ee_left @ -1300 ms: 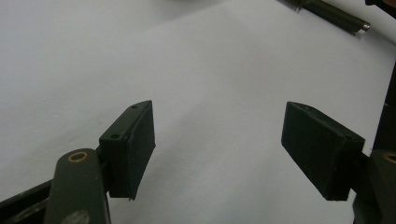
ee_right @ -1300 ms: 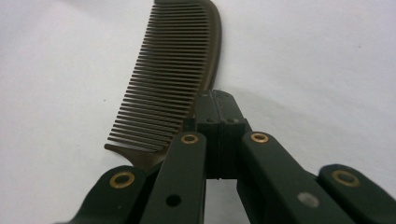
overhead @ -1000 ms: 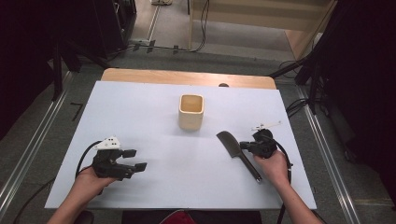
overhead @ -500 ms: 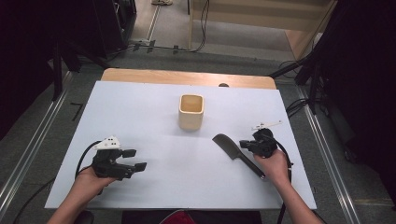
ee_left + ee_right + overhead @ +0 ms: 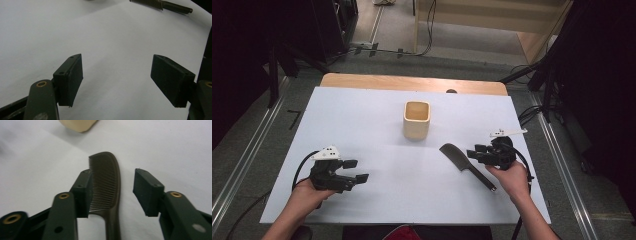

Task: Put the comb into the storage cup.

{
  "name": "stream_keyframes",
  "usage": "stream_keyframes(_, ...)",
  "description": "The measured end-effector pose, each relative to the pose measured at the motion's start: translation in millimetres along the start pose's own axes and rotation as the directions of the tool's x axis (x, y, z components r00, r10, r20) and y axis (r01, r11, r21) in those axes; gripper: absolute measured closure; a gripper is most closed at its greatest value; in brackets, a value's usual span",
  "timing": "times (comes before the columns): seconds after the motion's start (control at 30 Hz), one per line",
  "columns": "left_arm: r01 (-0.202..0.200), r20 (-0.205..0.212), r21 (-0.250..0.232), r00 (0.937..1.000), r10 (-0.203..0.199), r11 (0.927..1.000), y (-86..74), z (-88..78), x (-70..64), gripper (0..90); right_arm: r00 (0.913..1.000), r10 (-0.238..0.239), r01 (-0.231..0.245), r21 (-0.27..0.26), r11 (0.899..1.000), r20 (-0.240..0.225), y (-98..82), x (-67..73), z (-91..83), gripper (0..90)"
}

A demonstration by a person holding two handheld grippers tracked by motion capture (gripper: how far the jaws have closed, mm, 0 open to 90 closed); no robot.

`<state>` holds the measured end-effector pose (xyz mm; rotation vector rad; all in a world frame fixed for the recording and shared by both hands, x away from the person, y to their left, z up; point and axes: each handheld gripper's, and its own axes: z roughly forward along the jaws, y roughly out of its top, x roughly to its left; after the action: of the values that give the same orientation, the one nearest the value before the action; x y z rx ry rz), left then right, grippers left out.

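**Comb's on the sheet, right claw just let go**

So the comb (image 5: 467, 165) lies flat on the white sheet (image 5: 377, 125), lower right of centre in the high view, teeth end pointing up-left toward the cup (image 5: 416, 120) and handle trailing down-right. The cup stands upright near the middle, a bit apart from the comb.

The right gripper (image 5: 473, 152) hovers just beside the comb's handle side. In its own view the jaws have just been opening, and now stand apart with the comb (image 5: 106, 185) lying between them on the sheet. The pads don't seem to press on it, though the left-hand pad overlaps the teeth in that picture, so it's close. My guess is it's either a fresh release or a re-grip to get a better hold before dropping the comb into the cup, since the cup's open top is the obvious target.

The left gripper (image 5: 354, 171) sits at lower left of the high view, jaws spread wide over bare sheet and holding nothing. Looks parked out of the way.
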<state>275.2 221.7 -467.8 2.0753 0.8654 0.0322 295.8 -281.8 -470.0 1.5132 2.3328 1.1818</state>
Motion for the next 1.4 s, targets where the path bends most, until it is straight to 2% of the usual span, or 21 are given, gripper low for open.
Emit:
stream_keyframes(0.13, 0.0, 0.002, -0.002, 1.0, 0.0, 1.0, 0.2, -0.2, -0.1, 27.3, 0.9994, -0.014, 0.013, -0.022, 1.0, -0.033, -3.5, 6.2, -9.9, 36.6)
stream_keyframes(0.33, 0.0, 0.005, -0.006, 1.0, 0.0, 1.0, 0.4, 0.1, -0.4, 27.3, 0.998, -0.025, 0.024, -0.028, 0.999, -0.059, -14.8, 12.6, -20.9, 30.7)
stream_keyframes(0.43, 0.0, 0.005, -0.007, 1.0, 0.0, 1.0, 0.5, 0.1, -0.5, 27.3, 0.9974, -0.019, 0.017, -0.031, 0.999, -0.07, -20.2, 15.5, -26.0, 29.7)
stream_keyframes(0.73, 0.0, 0.009, -0.011, 1.0, 0.0, 0.9999, 0.6, -0.5, -0.4, 27.3, 0.9958, -0.05, 0.05, -0.011, 0.999, -0.077, -36.4, 25.0, -32.2, 29.5)
stream_keyframes(0.87, -0.002, 0.011, -0.01, 0.9999, 0.002, 0.9999, 0.9, -0.6, -0.6, 27.3, 0.9959, -0.049, 0.049, -0.002, 0.999, -0.077, -40.2, 24.0, -32.1, 29.5)
stream_keyframes(1.13, 0.002, 0.011, -0.012, 0.9999, -0.002, 0.9999, 0.7, -0.3, -0.3, 27.3, 0.9973, -0.049, 0.05, 0.021, 0.999, -0.055, -34.7, 25.2, -31.6, 28.7)
stream_keyframes(1.17, -0.001, 0.01, -0.009, 0.9999, 0.001, 1.0, 0.7, -0.1, -0.5, 27.3, 0.9973, -0.062, 0.064, 0.044, 0.997, -0.039, -30.8, 25.5, -30.2, 28.1)
stream_keyframes(1.23, -0.003, 0.01, -0.008, 0.9999, 0.003, 1.0, 0.8, 0.0, -0.6, 27.3, 0.9972, -0.067, 0.069, 0.05, 0.996, -0.033, -29.6, 25.6, -29.8, 27.9)
stream_keyframes(1.4, 0.0, 0.009, -0.01, 1.0, 0.0, 0.9999, 0.7, 0.3, -0.6, 27.3, 0.9961, -0.089, 0.088, 0.101, 0.991, 0.001, -22.0, 24.2, -25.6, 26.6)
